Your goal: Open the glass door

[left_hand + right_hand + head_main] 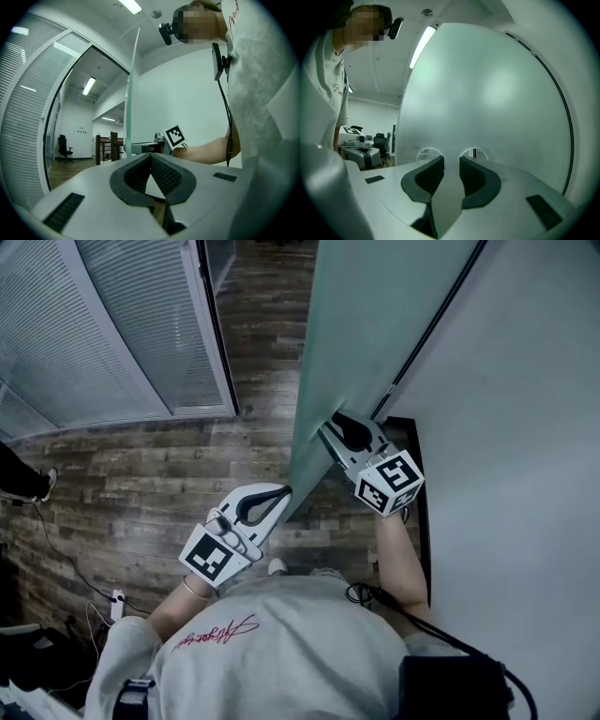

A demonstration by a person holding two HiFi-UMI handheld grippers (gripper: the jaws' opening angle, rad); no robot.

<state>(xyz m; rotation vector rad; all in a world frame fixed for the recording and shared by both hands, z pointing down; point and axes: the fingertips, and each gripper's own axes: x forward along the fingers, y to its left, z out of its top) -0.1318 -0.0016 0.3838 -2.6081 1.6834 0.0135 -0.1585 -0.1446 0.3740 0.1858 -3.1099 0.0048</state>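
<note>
Glass door (375, 324) stands partway open, edge toward me, between the wood floor (169, 474) and the white wall (525, 427). My right tool (336, 426) is spread with nothing pinched, nose up at the frosted face. Left tool (284, 490) is pressed together, tip just by the door's edge.
</note>
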